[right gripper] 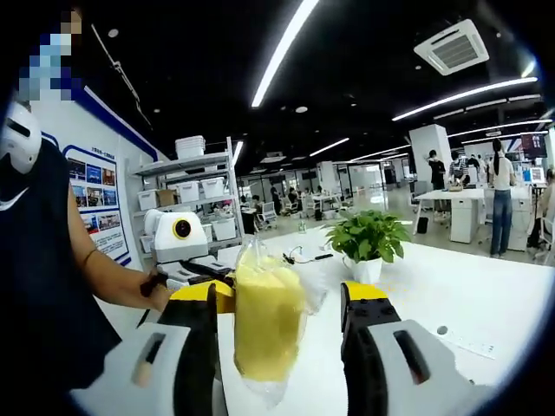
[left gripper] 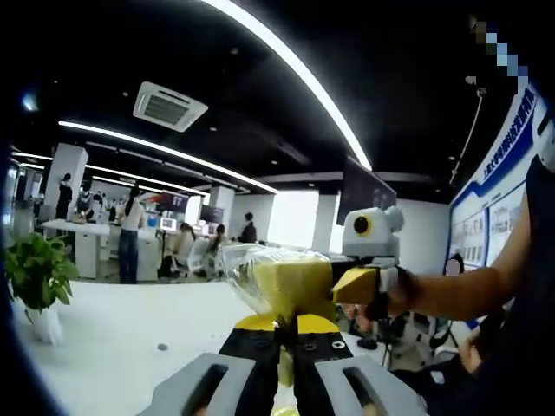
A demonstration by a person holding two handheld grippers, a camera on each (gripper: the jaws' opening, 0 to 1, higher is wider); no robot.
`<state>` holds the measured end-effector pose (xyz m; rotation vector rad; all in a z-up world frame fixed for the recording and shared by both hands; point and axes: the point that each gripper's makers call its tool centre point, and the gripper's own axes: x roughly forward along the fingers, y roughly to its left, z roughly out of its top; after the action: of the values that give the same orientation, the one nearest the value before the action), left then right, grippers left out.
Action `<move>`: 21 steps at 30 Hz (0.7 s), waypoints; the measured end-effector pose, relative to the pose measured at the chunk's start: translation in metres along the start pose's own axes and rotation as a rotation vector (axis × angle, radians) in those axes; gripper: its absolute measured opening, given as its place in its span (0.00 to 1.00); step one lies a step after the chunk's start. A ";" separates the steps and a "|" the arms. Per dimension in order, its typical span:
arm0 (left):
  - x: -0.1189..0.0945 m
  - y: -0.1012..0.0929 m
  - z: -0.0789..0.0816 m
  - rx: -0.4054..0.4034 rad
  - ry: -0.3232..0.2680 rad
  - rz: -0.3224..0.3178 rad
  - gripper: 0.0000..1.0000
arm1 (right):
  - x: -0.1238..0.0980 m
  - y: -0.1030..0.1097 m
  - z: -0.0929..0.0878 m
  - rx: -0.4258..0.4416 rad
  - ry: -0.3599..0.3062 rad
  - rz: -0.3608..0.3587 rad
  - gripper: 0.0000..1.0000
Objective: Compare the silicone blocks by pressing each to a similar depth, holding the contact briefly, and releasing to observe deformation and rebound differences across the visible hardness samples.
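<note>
A yellow silicone block (left gripper: 290, 286) in a clear plastic bag is held up above the white table (left gripper: 113, 338). My left gripper (left gripper: 283, 331) is shut on the bag's lower edge. The right gripper (left gripper: 355, 284) comes in from the right, one yellow tip against the block's side, with a person's arm behind it. In the right gripper view the bagged block (right gripper: 267, 322) hangs between the jaws of my right gripper (right gripper: 282, 302), which stands open around it: the left jaw is close to the block and there is a gap to the right jaw. The left gripper (right gripper: 201, 279) shows at the left.
A potted plant (right gripper: 368, 238) stands on the white table (right gripper: 468, 295), with a cable (right gripper: 299, 257) and a small dark spot (right gripper: 442, 329) nearby. Shelves with white boxes (right gripper: 195, 195) stand behind. People stand at desks (left gripper: 130, 234) in the back.
</note>
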<state>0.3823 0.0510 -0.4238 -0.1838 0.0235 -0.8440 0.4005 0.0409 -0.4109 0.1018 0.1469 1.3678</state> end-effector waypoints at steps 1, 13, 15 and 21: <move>0.000 0.000 0.000 -0.001 0.000 0.000 0.02 | 0.000 0.001 0.000 0.002 0.001 0.004 0.43; 0.000 -0.001 -0.003 -0.012 0.008 -0.005 0.02 | 0.000 0.005 -0.006 0.017 0.018 0.021 0.27; 0.001 -0.001 -0.002 -0.013 0.007 -0.008 0.02 | -0.001 0.005 -0.006 0.039 0.020 0.022 0.23; 0.003 -0.001 -0.002 -0.012 0.009 -0.017 0.02 | -0.002 0.006 -0.005 0.048 0.044 0.041 0.11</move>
<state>0.3832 0.0477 -0.4254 -0.1920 0.0359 -0.8622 0.3937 0.0403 -0.4146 0.1156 0.2152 1.4079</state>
